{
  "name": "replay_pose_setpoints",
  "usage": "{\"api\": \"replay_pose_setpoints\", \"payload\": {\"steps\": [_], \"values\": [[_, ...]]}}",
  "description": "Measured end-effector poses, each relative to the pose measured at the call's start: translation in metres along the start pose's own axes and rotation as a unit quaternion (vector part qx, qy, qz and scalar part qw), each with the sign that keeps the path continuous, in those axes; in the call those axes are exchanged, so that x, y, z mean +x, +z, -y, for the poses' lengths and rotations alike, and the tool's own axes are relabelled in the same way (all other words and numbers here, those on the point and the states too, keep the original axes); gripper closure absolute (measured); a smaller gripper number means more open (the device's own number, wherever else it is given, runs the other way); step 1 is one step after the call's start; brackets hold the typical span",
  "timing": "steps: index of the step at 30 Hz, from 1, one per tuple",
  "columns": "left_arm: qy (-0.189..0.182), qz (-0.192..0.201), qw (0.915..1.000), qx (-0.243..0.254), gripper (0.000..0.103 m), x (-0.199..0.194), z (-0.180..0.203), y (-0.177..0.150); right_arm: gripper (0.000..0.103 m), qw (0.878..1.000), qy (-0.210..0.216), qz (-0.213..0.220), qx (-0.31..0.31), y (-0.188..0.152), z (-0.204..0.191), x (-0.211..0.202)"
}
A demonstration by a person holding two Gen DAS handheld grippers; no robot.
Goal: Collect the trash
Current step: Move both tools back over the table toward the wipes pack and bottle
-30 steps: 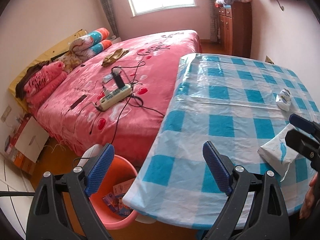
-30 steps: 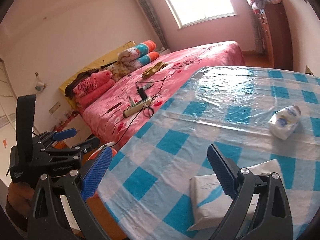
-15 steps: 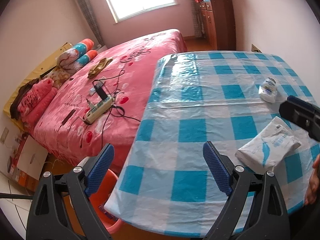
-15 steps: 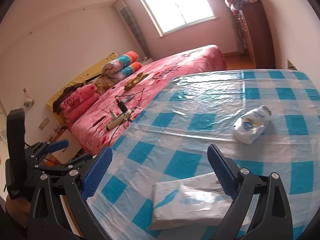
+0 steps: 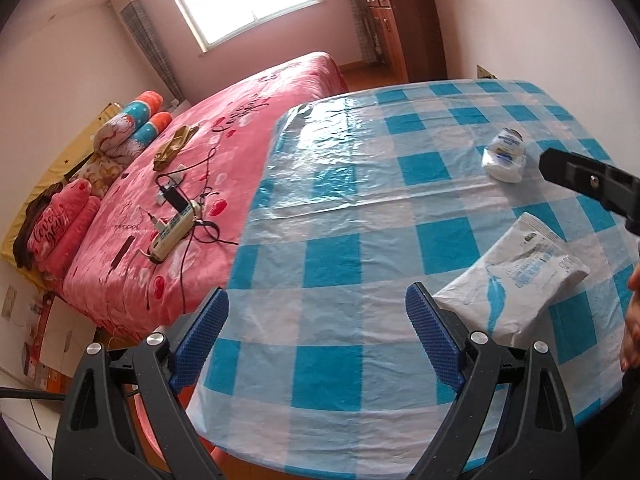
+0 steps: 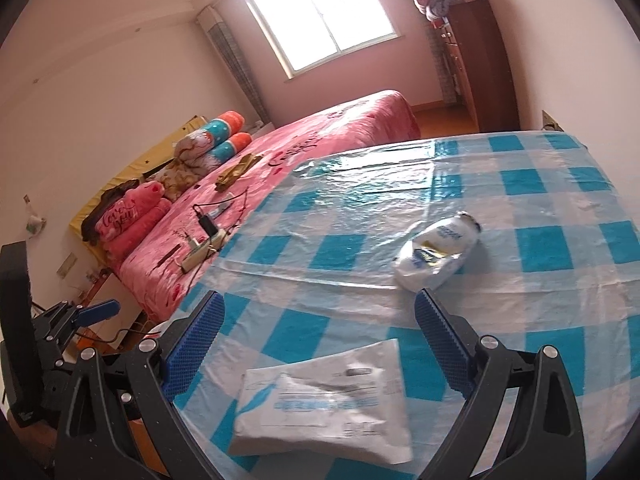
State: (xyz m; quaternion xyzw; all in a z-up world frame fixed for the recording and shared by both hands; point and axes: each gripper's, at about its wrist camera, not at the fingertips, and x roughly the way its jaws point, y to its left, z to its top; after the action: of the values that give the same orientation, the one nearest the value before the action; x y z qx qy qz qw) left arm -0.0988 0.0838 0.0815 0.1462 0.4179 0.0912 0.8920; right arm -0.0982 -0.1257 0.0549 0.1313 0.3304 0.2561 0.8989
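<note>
A white tissue pack with a blue feather print (image 5: 516,276) (image 6: 324,408) lies on the blue-checked table (image 5: 332,256) (image 6: 296,252) near its front edge. A crumpled white wrapper (image 5: 505,155) (image 6: 438,254) lies farther back. My left gripper (image 5: 316,336) is open and empty over the table's front left corner, left of the pack. My right gripper (image 6: 320,344) is open and empty, its jaws on either side of the pack, just above it. Part of the right gripper (image 5: 588,184) shows in the left wrist view.
A pink bed (image 5: 208,168) (image 6: 280,168) with a power strip and cables (image 5: 176,228) stands left of the table. A wooden dresser (image 5: 408,24) stands at the back wall. The left gripper's body (image 6: 52,320) shows at the left in the right wrist view.
Both grippers have moved forward over the table. The orange bin has dropped out of the left wrist view. The tissue pack now lies between the right gripper's jaws.
</note>
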Motion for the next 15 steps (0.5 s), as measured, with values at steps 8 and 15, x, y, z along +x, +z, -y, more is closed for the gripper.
{"api": "replay_pose_setpoints", "payload": {"steps": [8, 15], "values": [[-0.015, -0.008, 0.9994, 0.030, 0.012, 0.004, 0.026, 0.001, 0.008, 1.000, -0.023, -0.014, 0.015, -0.001, 0.025, 0.006], [-0.033, -0.016, 0.9978, 0.056, 0.012, 0.008, 0.044, -0.001, 0.008, 0.998, -0.040, -0.029, 0.028, -0.002, 0.043, 0.013]]}}
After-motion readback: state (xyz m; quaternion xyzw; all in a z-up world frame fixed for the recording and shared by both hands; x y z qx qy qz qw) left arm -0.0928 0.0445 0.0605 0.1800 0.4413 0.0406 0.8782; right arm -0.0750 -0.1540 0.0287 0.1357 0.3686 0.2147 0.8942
